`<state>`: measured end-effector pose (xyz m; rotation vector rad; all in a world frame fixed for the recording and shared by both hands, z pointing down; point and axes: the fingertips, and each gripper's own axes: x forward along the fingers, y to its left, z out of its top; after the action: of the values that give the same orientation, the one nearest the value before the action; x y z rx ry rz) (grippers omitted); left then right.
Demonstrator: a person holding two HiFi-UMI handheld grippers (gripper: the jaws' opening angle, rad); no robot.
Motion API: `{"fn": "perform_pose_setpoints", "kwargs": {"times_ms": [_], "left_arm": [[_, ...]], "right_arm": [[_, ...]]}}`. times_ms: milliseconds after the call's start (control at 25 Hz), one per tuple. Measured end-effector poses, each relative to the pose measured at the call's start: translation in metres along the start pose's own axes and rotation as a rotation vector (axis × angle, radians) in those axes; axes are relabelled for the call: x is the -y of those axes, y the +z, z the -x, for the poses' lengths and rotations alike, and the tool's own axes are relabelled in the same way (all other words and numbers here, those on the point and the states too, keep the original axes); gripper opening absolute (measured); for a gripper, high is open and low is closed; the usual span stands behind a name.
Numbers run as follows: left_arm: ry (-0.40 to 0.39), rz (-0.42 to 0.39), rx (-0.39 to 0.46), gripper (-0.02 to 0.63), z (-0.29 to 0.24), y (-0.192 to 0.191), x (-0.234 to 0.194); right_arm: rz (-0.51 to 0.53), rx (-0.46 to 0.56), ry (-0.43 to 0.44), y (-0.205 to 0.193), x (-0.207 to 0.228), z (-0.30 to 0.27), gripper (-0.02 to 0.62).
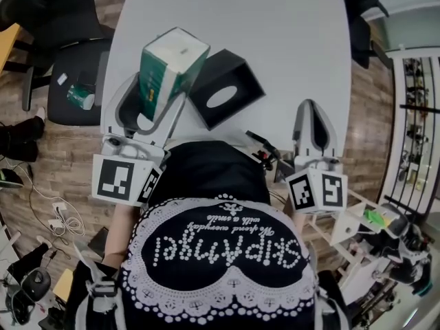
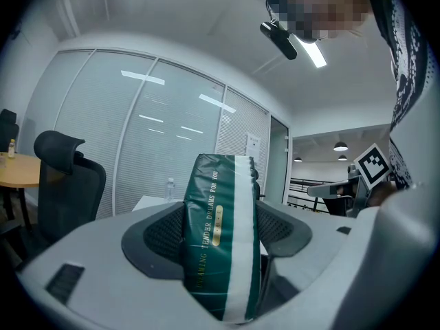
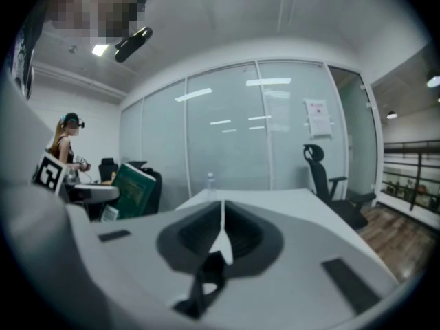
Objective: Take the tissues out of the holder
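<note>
Tissue pack (image 1: pixel 172 67) sits clamped in the left gripper (image 1: pixel 159 89), near the black holder (image 1: pixel 227 88); right gripper (image 1: pixel 311 107) closed, empty.

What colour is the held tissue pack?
The tissue pack is dark green with a white stripe, clearest in the left gripper view.

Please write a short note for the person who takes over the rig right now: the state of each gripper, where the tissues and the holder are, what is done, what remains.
Left gripper: jaws shut on the green tissue pack, held over the table.
Right gripper: jaws together, empty.
Black holder: on the table, right of the pack.
Done: the pack is out of the holder.
Left: probably only to set the pack down and release it.
</note>
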<state>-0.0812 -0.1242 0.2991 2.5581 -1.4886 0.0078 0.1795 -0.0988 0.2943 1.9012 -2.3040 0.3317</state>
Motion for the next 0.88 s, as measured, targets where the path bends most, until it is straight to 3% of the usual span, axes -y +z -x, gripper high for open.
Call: {"fn": "perform_pose_setpoints", "kwargs": {"times_ms": [880], "left_arm": [[0.049,0.020,-0.009,0.334,0.003,-0.002,-0.011]], "right_arm": [[0.021,-0.025,0.049,0.003,-0.009,-0.016,0.037]]}}
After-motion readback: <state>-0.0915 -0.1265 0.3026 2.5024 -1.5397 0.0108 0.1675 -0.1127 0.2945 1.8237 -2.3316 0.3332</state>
